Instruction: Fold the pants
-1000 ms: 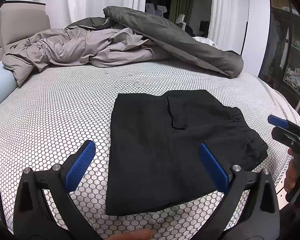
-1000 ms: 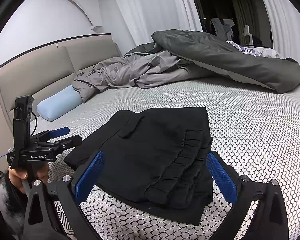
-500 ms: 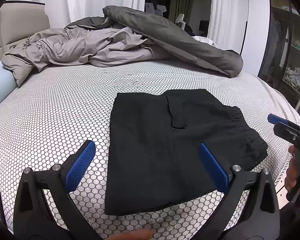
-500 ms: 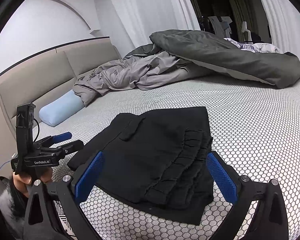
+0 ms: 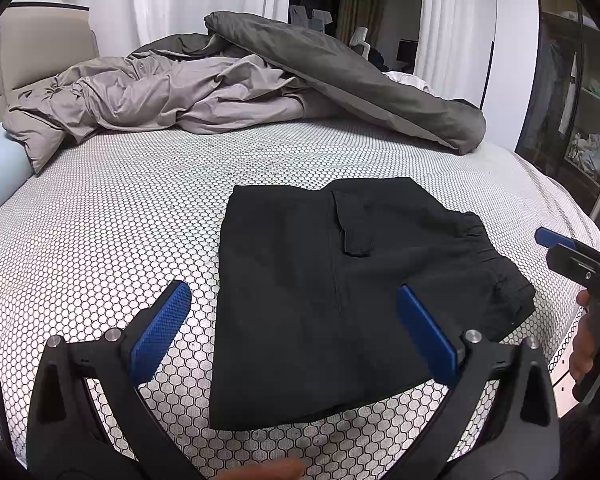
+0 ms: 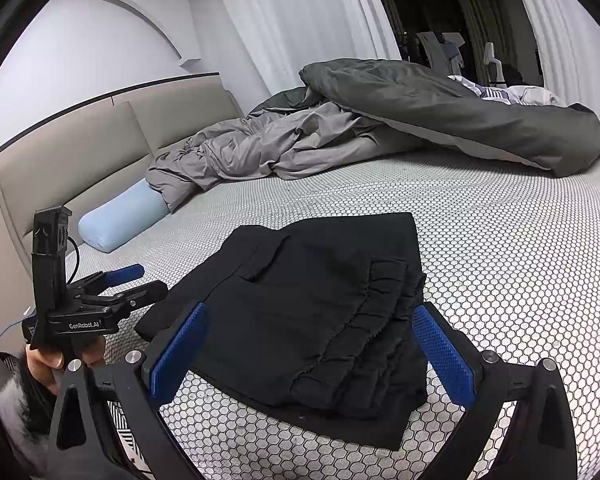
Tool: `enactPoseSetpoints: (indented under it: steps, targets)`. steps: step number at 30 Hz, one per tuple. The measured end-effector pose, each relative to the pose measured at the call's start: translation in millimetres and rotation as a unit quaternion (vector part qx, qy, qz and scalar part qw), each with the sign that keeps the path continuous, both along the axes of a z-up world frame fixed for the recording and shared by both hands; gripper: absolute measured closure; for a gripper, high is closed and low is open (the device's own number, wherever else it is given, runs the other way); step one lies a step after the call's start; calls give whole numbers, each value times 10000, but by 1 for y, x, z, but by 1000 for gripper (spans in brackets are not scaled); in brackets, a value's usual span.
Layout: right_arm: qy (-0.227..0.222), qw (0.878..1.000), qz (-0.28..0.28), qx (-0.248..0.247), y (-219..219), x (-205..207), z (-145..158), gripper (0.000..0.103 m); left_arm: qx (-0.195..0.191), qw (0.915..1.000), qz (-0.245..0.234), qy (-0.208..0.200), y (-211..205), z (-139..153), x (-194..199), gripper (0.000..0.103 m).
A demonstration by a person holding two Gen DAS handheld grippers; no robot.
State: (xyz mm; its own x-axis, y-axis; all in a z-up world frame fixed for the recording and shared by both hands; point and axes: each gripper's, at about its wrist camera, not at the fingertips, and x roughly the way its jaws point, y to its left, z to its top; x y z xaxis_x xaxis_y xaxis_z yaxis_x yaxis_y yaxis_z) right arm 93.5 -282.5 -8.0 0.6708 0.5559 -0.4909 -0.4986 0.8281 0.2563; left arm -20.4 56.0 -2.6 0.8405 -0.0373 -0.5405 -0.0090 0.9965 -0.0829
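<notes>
Black pants (image 5: 340,280) lie folded into a flat rectangle on the bed, pocket flap up and gathered waistband at the right edge. From the right wrist view the same pants (image 6: 316,312) show the stacked waistband layers nearest me. My left gripper (image 5: 296,328) hovers open above the near left part of the pants, nothing between its blue pads. My right gripper (image 6: 312,352) is open just short of the waistband end, holding nothing. Each gripper appears in the other's view: the right gripper (image 5: 572,252) at the far right, the left gripper (image 6: 128,284) at the left, in a hand.
The bed (image 5: 100,220) has a white honeycomb-patterned sheet. A rumpled grey duvet (image 5: 228,84) is heaped along the far side. A light blue bolster (image 6: 120,220) lies by the beige headboard (image 6: 80,152). A dark wardrobe (image 5: 572,92) stands past the bed's right side.
Both grippers have drifted back slightly and stay open. The pants lie as they did.
</notes>
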Motion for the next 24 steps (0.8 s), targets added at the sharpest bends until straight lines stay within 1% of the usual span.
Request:
enactPoseSetpoints:
  steps: [24]
  targets:
    - [-4,10000,25,-62,4,-1,-1,0,-10,10000,5,-24,1,1,-2,1]
